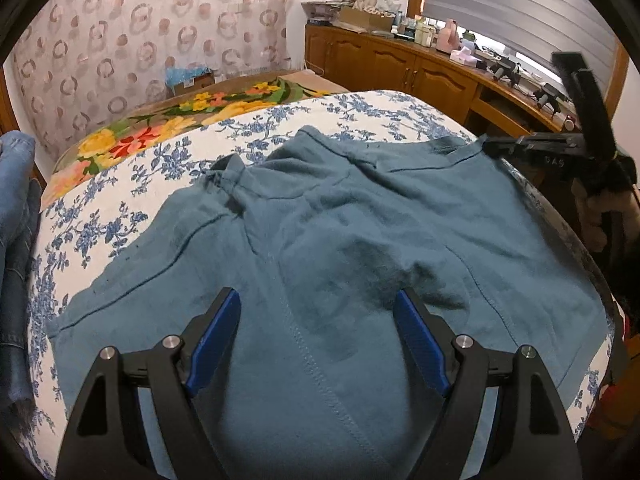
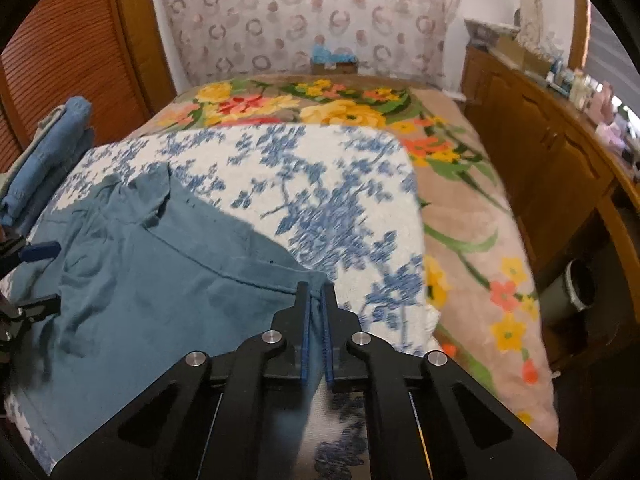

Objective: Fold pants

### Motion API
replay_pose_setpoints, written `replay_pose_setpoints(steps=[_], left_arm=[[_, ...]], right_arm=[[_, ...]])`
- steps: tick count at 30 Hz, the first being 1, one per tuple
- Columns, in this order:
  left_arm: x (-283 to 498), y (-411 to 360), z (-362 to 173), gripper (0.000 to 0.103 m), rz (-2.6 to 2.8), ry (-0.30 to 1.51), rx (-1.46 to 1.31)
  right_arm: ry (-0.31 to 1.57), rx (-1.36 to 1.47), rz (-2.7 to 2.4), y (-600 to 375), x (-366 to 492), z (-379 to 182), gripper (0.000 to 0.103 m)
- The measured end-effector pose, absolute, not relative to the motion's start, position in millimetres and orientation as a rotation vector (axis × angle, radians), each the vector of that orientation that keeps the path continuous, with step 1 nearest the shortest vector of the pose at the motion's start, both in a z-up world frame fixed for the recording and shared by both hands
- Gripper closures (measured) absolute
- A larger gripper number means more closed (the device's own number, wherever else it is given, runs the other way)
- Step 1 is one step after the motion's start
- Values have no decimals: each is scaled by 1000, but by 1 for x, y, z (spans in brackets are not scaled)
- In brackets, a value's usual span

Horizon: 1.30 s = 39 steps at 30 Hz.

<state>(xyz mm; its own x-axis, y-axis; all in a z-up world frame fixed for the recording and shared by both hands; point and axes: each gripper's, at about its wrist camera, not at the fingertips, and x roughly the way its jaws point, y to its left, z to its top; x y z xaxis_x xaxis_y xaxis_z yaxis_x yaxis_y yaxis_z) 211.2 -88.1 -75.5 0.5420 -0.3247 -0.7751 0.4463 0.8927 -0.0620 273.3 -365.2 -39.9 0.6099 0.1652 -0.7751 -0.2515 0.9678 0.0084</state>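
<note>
Across the bed's blue-flowered sheet we have the teal pants lying spread flat, no fold made yet. Our right gripper is clenched on the waistband corner; our left gripper hangs released over the crotch. All folding remains, we judge.

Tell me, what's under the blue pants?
The teal pants lie spread on a white cloth with blue flowers, which covers a bright flowery blanket. Anything directly beneath the pants is hidden by them.
</note>
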Motion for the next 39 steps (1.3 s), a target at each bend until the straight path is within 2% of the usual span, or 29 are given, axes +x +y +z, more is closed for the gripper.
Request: replay_pose_setpoints(steps=[4,14,16,20,22,30,39], left_arm=[[212,-91,-78,23,-450,899,166],[214,-92,-81,22,-426,904,195],[214,-92,-81,22,-425,904,194],[217,-91,-83,13,-409,914,193],[216,-91,-83,13,-410,914,191],[197,-77,-68,14,-378,886,174],[145,-46,-45,14,-385,819,91]], right_arm=[[847,-120,166,-382,271,-29,103],[889,-99,182,-380,274,-45,103],[873,-97,185,-379,268,-40,93],[835,-94,194,-375,250,-26,73],[821,-94,201,-370,242,-22,58],[780,-81,265,-338,197,-13,48],[700,-68,258,-323,151,-8,48]])
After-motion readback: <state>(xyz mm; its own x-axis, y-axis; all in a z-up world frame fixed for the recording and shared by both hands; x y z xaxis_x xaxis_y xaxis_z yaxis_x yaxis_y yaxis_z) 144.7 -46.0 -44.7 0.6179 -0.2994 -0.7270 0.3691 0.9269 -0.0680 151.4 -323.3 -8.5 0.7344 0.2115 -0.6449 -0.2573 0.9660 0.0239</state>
